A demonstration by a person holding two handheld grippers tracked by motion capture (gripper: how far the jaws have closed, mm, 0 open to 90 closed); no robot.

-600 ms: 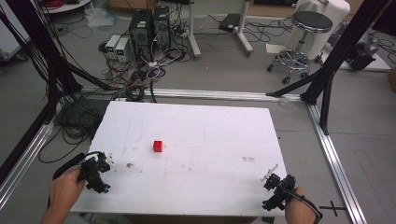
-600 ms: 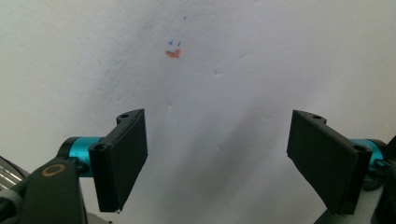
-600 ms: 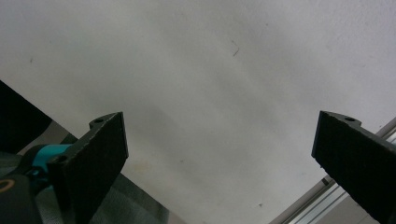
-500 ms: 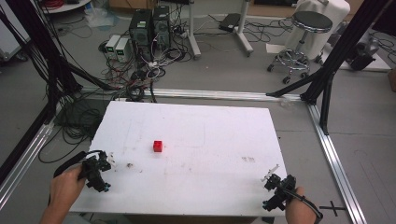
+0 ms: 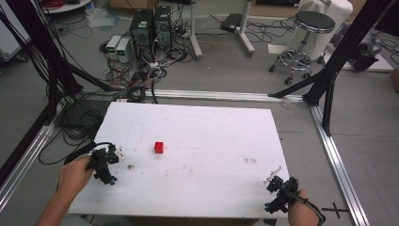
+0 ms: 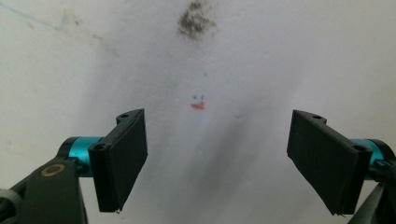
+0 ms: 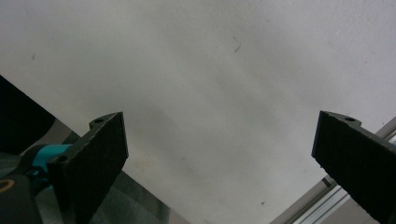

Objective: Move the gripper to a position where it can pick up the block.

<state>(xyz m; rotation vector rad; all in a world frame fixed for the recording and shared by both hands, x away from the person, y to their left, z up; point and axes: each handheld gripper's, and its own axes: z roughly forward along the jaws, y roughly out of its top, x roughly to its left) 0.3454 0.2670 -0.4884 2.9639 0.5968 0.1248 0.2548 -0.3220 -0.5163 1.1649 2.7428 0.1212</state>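
Observation:
A small red cube (image 5: 159,147) sits on the white table (image 5: 207,136), left of its middle. My left gripper (image 5: 114,165) rests near the table's left edge, a short way left of and nearer than the cube. In the left gripper view its jaws stand wide apart over bare table (image 6: 215,60), with a dark smudge (image 6: 195,19) ahead and nothing between them (image 6: 217,163). My right gripper (image 5: 272,189) hovers at the table's front right corner, far from the cube. The right gripper view has its jaws spread wide (image 7: 219,163) above the white surface, empty.
Aluminium frame rails (image 5: 334,150) run along the table's right and far sides, and black posts (image 5: 47,70) rise at the left. On the floor beyond lie cables and computer boxes (image 5: 148,26), with a stool (image 5: 306,33) at the far right. In the right gripper view the table's edge (image 7: 154,196) crosses the lower part.

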